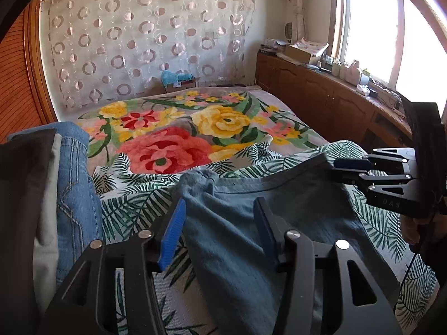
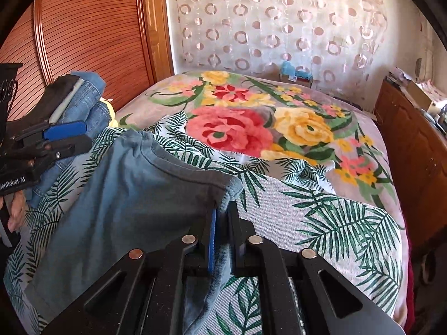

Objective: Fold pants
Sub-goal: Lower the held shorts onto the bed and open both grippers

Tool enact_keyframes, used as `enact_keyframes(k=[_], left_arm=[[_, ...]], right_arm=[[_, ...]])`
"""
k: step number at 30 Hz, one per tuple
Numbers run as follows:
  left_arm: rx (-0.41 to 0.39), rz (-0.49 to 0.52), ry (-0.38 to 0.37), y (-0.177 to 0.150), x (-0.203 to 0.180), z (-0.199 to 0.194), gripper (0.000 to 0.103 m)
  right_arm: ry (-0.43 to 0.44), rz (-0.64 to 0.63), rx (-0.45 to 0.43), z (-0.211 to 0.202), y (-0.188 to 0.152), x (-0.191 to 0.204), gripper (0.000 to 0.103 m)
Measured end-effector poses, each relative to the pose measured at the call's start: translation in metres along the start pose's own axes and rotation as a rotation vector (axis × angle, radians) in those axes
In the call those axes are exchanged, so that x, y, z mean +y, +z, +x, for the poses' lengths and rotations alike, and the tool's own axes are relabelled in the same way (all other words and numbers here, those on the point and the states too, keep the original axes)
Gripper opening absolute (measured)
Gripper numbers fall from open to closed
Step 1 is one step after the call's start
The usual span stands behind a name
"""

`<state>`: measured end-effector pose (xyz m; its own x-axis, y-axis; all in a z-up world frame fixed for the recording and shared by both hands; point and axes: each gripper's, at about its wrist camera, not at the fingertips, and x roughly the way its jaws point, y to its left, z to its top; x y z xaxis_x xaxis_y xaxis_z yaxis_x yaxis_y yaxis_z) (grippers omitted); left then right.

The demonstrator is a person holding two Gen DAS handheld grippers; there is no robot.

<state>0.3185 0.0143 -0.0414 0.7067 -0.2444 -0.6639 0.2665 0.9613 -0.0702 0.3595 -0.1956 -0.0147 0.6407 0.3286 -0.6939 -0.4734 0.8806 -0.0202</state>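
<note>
Blue-grey pants (image 1: 251,223) lie spread on a leaf-print sheet (image 1: 134,201) on the bed. My left gripper (image 1: 220,223) is open, its fingers either side of a bunched pants corner (image 1: 201,181). My right gripper (image 2: 222,234) is shut on the pants' other corner (image 2: 229,192) at the hem. The pants also show in the right wrist view (image 2: 125,195). The right gripper shows at the right edge of the left wrist view (image 1: 343,170). The left gripper shows at the left edge of the right wrist view (image 2: 75,136).
A stack of folded jeans and dark clothes (image 1: 69,181) sits on the bed to the left. A floral blanket (image 1: 173,128) covers the far bed. A wooden cabinet (image 1: 321,97) with clutter runs along the right under the window. A wooden louvred door (image 2: 92,36) is at the left.
</note>
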Motion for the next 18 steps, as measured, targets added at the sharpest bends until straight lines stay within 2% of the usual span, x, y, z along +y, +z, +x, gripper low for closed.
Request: enact_keyframes(k=[1,2,3,5,13,18], left_arm=[[0.002,-0.003,-0.013,-0.004,-0.002,-0.003,0.075],[0.003,-0.007,-0.024,-0.007,-0.003,-0.006,0.08],[0.002,-0.01,-0.031,-0.01,-0.004,-0.01,0.08],[0.002,-0.012,-0.016,-0.018,-0.007,-0.018,0.08],[0.007,-0.017,-0.003,-0.047,-0.016,-0.049,0.08],[0.021,-0.022,-0.018,-0.073,-0.025,-0.062,0.08]], right_arm=[[-0.018,0.003,-0.002,-0.003,-0.002,0.001,0.023],[-0.021,0.008,-0.004,-0.007,-0.003,0.001,0.03],[-0.014,0.015,-0.008,-0.012,-0.005,0.001,0.036],[-0.015,0.024,-0.014,-0.022,-0.011,0.002,0.038],[-0.015,0.035,-0.04,-0.086,-0.051,0.022,0.038],[-0.006,0.051,-0.022,-0.112,-0.082,0.038,0.038]])
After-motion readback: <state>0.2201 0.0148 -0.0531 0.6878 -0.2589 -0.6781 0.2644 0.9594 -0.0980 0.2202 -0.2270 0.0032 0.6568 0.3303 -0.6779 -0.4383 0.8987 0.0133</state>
